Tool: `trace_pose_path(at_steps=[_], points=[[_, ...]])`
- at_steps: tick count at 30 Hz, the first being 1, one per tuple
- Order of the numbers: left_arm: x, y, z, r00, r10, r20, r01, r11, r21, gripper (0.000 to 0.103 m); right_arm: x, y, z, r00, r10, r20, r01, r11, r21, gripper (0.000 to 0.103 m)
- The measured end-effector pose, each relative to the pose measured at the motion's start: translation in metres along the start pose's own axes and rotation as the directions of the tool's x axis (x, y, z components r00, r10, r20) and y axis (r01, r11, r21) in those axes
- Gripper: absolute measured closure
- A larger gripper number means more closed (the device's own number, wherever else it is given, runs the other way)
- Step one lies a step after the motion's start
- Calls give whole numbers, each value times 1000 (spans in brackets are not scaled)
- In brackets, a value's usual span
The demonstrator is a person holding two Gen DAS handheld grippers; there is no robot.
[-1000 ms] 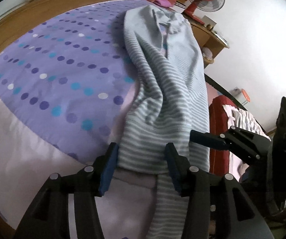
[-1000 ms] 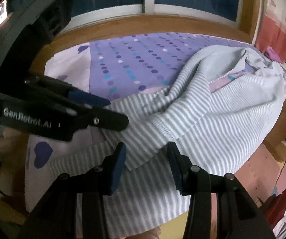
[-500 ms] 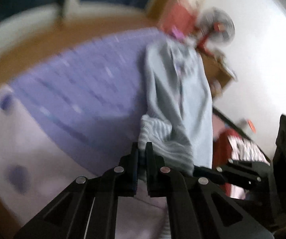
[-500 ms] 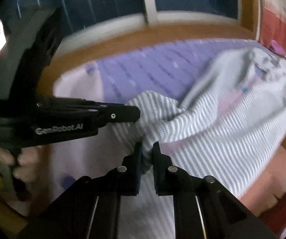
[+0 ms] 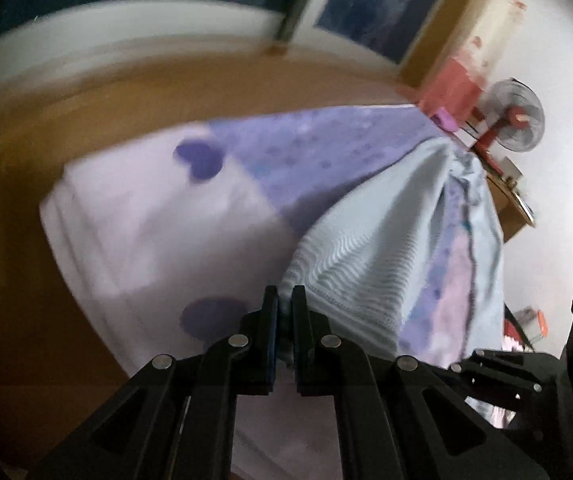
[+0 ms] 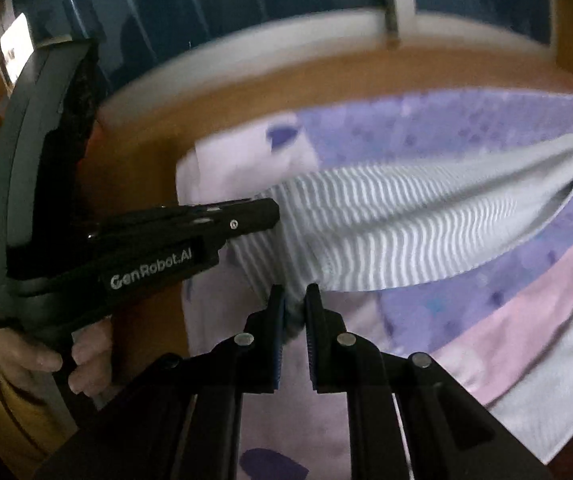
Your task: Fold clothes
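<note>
A light blue-and-white striped garment (image 5: 370, 248) hangs stretched above the purple dotted bed sheet (image 5: 306, 160). My left gripper (image 5: 285, 304) is shut on its hem. In the right wrist view the garment (image 6: 406, 224) spans from the far right down to my right gripper (image 6: 295, 304), which is shut on the hem edge. The left gripper (image 6: 274, 214) also shows there, at the left, clamping the cloth close by. Both hold the lifted hem side by side; the far end of the garment trails on the bed.
A wooden bed frame (image 5: 166, 92) and window sill run behind the bed. A red fan (image 5: 516, 116) and a wooden side table (image 5: 514, 208) stand at the far right. The pale pink sheet area (image 6: 526, 332) lies under the garment.
Both grippers closed on the garment's hem and lifted it off the bed, pulling it toward me. The cloth is now taut and raised; the views tilted upward.
</note>
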State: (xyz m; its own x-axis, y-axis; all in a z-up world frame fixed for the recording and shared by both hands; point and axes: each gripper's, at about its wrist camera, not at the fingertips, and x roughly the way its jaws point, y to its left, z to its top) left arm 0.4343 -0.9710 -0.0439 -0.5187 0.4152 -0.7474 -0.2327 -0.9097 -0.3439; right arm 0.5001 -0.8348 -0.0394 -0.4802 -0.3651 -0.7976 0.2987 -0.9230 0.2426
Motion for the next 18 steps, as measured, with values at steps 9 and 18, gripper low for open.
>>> trace_pose_path(at_steps=[9,18], points=[[-10,2,-5,999,32,-32,-32,999,-8,85,-18,-2,-10,1000,23,-21,-24,999,-22,69],[-48,-12,-14,999,0,-34,-3,997,-71,76,-71,-59,-27,993,-59,104,43,989,145,58]])
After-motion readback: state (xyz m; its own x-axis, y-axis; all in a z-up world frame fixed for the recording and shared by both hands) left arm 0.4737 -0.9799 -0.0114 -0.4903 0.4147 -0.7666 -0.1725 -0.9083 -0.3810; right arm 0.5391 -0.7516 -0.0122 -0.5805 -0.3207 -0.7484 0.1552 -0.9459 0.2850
